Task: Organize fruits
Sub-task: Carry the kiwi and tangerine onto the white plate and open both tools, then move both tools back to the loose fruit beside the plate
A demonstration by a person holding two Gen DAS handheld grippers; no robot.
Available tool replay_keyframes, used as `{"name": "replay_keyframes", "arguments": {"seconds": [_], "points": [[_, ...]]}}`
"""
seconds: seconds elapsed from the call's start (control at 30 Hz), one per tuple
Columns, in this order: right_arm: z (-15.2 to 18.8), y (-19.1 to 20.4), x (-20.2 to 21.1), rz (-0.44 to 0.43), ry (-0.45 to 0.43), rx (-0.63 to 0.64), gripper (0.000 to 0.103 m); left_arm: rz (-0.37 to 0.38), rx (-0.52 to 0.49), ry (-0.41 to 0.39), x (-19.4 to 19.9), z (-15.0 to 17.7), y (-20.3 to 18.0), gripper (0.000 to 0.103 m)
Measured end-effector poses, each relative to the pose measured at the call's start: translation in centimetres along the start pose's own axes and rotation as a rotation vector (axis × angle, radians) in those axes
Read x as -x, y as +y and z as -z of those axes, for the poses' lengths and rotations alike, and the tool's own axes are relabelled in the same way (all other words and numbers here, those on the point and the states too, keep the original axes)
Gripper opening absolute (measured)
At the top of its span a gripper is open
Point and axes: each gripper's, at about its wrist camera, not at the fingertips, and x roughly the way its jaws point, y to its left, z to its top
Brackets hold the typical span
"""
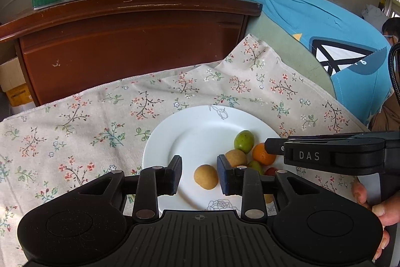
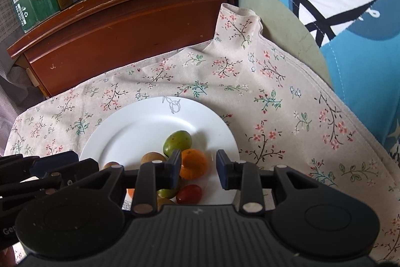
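Hovering over white plate (image 1: 175, 142): left gripper (image 1: 199, 175) released, tan fruit (image 1: 206, 177) loose between jaws; right gripper (image 2: 198, 170) released beside orange (image 2: 193, 164); plate's far half bare.

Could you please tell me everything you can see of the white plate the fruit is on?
The white plate is round, glossy and ceramic-looking, with faint grey line-drawn flowers on its rim. It lies flat on the floral tablecloth. Small fruits cluster on its near side; the far half is bare. Both tools hang over its near edge; whether they touch it cannot be told.
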Motion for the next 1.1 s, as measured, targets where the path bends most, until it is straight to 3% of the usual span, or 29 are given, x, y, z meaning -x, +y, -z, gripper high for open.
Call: {"name": "replay_keyframes", "arguments": {"seconds": [0.1, 0.33, 0.5, 0.73, 0.9, 1.1], "points": [[-0.2, 0.3, 0.5, -0.008, -0.021, 0.01, 0.052, -0.036, 0.011, -0.022, 1.2, -0.5, 0.1, 0.064], [-0.1, 2.0, 2.1, -0.013, -0.078, 0.108, 0.065, -0.109, 0.036, -0.006, 4.5, -1.4, 2.0, 0.076], [1.2, 3.9, 3.6, -0.052, -0.078, 0.197, 0.072, -0.175, 0.063, 0.027, 6.7, -1.2, 4.7, 0.076], [3.3, 7.2, 5.5, -0.165, -0.071, 0.285, 0.073, -0.298, 0.112, 0.029, 9.7, -0.1, 8.0, 0.077], [5.4, 9.4, 6.4, -0.206, -0.074, 0.381, 0.073, -0.303, 0.176, 0.05, 10.0, 0.1, 10.3, 0.077], [7.0, 11.1, 5.1, -0.255, -0.01, 0.448, 0.071, -0.304, 0.178, 0.129, 8.3, 1.7, 11.3, 0.077]]}}
